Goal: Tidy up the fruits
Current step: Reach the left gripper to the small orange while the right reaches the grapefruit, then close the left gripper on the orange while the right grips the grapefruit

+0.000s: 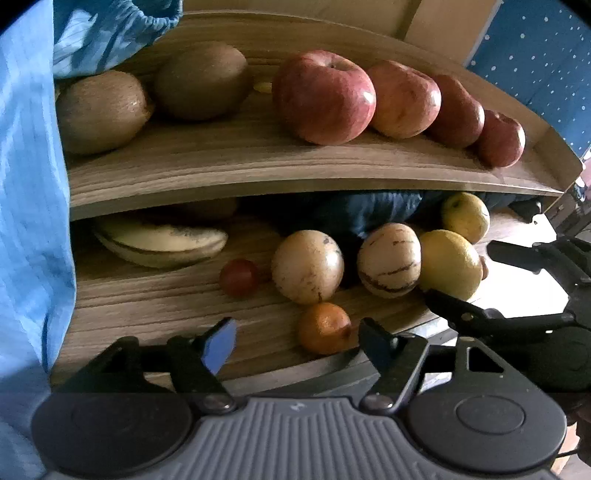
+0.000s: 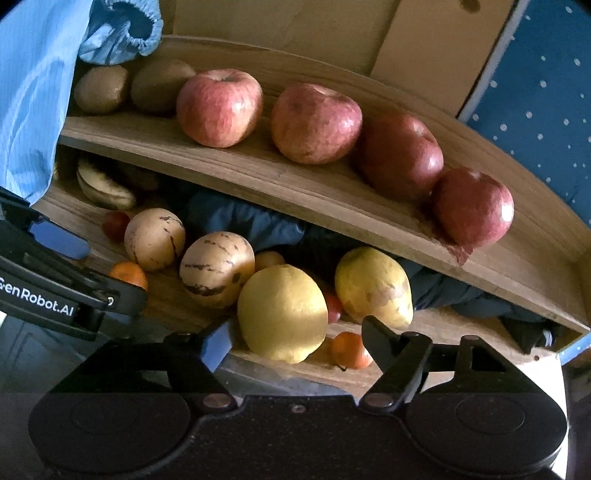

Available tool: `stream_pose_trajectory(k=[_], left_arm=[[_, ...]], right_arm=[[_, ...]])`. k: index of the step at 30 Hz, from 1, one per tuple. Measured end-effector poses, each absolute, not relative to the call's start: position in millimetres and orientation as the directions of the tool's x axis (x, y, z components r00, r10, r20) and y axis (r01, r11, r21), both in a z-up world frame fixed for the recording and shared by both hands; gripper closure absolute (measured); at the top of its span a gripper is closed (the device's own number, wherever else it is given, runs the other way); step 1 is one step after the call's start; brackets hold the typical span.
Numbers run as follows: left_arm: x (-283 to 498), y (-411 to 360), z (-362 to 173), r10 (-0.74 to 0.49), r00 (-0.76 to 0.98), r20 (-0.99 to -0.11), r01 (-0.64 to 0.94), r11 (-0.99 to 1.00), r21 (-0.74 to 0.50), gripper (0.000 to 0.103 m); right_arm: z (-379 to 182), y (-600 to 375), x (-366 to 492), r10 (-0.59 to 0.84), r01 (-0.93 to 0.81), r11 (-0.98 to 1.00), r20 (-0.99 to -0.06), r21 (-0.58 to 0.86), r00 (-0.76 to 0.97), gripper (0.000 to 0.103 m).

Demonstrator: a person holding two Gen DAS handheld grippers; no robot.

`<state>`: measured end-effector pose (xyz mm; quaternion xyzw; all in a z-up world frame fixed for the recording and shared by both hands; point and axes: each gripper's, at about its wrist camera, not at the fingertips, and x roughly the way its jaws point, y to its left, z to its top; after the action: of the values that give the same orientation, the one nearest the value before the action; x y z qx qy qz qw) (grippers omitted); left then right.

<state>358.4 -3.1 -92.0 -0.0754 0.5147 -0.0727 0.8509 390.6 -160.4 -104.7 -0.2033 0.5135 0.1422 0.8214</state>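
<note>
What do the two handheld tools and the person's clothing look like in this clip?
Both are black two-finger tools: the left tool sits on a grey ribbed body with round black hubs, its fingers faced with blue pads. The right tool has a black textured body. White "GenRobot.AI" lettering marks the left one's side. The person wears a light blue sleeve with a gathered elastic cuff. No cables visible.

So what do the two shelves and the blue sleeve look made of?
Upper shelf and lower shelf: wood or wood-look laminate, matte, with streaky grain lines; I can't tell which. Blue sleeve: thin woven fabric, with fine stripes, soft folds and a gathered cuff.
</note>
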Motion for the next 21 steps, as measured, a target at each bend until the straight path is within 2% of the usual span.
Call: stream_pose_trajectory(k=[6, 10, 15, 21], left_arm=[[361.5, -4.2, -90.9, -0.237, 0.454, -0.859, 0.059, 0.970, -0.237, 0.046], [360.9, -6.7, -91.6, -0.259, 0.446, -0.857, 0.066, 0.964, -0.257, 0.052], [360.3, -7.5, -92.5, -0.267, 0.447, -0.854, 0.049, 0.960, -0.275, 0.064], [361.8, -6.1, -93.5, -0.265, 0.447, -0.854, 0.043, 0.960, -0.276, 0.068]], right_arm=[[-107.4, -158.4, 393.5, 0.042, -0.465, 0.867, -0.904, -0.178, 0.425, 0.036], [-110.7, -156.2, 394.2, 0.045, -0.475, 0.863, -0.908, -0.174, 0.416, 0.040], [-113.2, -154.4, 396.2, 0.053, -0.487, 0.857, -0.912, -0.168, 0.407, 0.046], [-114.1, -156.7, 397.1, 0.066, -0.475, 0.867, -0.911, -0.149, 0.407, 0.046]])
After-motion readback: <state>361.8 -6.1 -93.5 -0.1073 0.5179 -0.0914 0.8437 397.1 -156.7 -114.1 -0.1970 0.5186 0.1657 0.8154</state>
